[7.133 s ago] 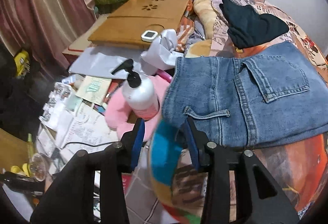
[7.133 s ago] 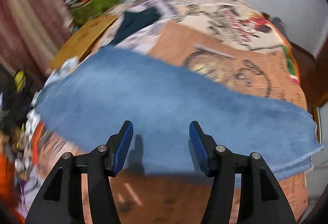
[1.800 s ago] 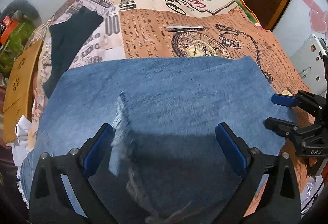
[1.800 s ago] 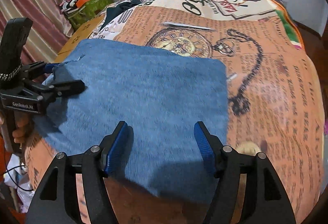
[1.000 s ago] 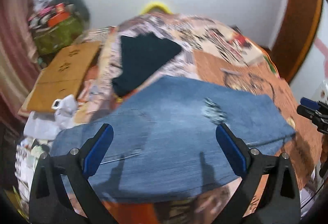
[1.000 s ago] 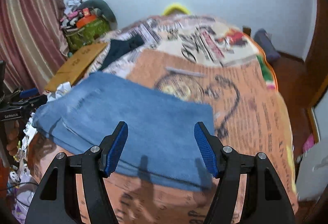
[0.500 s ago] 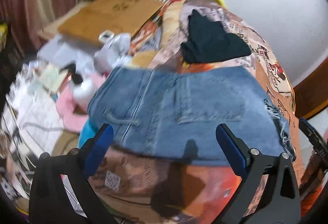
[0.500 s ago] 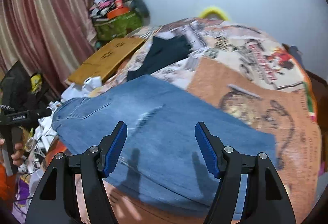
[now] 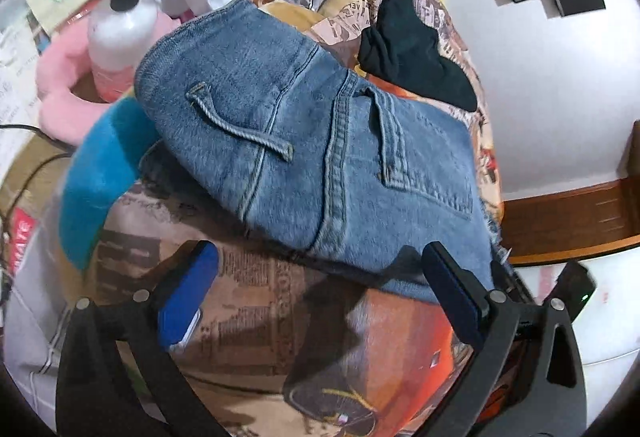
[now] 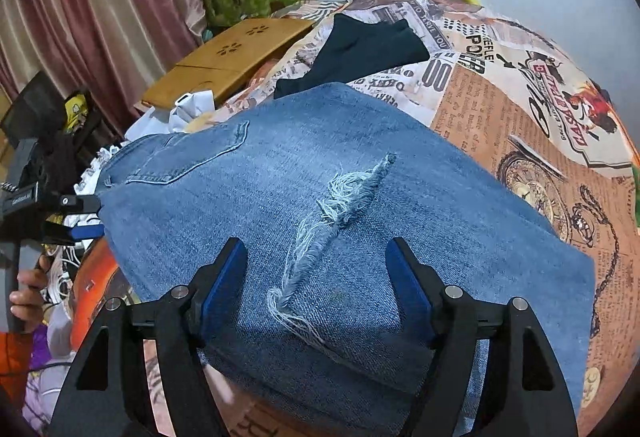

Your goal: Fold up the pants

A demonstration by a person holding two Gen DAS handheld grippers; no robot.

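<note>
One folded pants (image 10: pixel 320 197) — on bedspread (image 10: pixel 540 109) | left claw (image 9: pixel 320 297) spread | right claw (image 10: pixel 316 289) opening — nothing pinched

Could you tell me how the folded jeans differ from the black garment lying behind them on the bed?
The jeans are blue denim with a frayed rip and a back pocket; the black garment is plain and dark. The jeans lie nearer the tools and look larger; the black garment lies farther back. Both rest on the printed bedspread.

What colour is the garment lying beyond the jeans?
Black garment, clearest in the right wrist view.
</note>
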